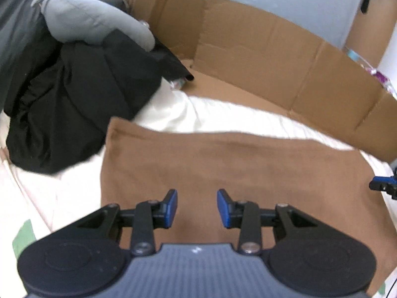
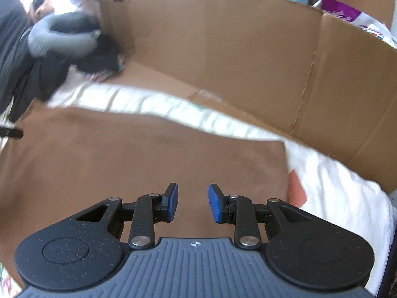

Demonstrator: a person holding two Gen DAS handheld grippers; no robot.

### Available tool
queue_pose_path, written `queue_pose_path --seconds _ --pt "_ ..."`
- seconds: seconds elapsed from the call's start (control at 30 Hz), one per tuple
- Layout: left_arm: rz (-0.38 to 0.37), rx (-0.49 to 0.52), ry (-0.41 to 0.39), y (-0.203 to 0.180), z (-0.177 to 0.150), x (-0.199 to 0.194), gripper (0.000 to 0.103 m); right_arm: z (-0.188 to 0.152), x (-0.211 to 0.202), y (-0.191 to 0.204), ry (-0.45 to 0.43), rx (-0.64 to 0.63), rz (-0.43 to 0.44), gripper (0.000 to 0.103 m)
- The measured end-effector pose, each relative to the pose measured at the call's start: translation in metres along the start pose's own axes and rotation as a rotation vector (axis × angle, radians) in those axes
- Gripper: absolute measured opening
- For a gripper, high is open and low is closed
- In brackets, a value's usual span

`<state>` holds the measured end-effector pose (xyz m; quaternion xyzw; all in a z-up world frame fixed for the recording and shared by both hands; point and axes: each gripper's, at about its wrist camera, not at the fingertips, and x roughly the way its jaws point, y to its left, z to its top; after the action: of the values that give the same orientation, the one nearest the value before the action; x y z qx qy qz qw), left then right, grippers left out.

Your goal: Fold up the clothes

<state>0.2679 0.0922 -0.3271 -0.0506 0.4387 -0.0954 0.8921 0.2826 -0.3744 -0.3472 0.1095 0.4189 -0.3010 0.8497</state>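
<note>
Currently the flat brown rectangular garment [image 1: 223, 173] lies spread on the white bedsheet [image 1: 178, 114], squared up and smooth, presumably so its edges can be picked for a fold. Both tools hover above its near part. The left gripper [image 1: 197, 207] is released, blue pads apart, nothing between them; the right gripper [image 2: 193, 204] likewise stands released and empty. Judgement: both are parted so as to pinch the near hem or corners next.

A tall brown corrugated cardboard wall [image 1: 260, 57] rings the far side of the sheet, probably to bound the work area. The heap of black and grey unfolded clothes [image 1: 74, 79] sits well apart at far left, likely waiting its turn.

View differences: the left wrist view shows the garment's far-left corner and the heap in detail, plus the other tool's blue tip at the right edge. The right wrist view shows the garment's right edge and a purple-and-white printed package [image 2: 347, 15] behind the cardboard. Both frames are blurred; fabric detail is unreadable.
</note>
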Motion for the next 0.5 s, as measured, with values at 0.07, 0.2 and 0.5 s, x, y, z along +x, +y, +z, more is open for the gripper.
queue_pose_path --seconds 0.07,0.2,0.5 --pt "-0.001 0.011 0.027 -0.001 -0.010 0.002 0.038 -0.013 0.000 0.008 0.025 -0.016 -0.004 0.034" --pt "0.031 0.035 0.071 0.008 -0.029 0.010 0.038 -0.036 0.006 0.018 0.095 -0.036 -0.010 0.034" --pt "0.095 0.078 0.096 0.034 -0.059 -0.013 0.038 -0.066 -0.009 0.014 0.145 -0.154 -0.085 0.034"
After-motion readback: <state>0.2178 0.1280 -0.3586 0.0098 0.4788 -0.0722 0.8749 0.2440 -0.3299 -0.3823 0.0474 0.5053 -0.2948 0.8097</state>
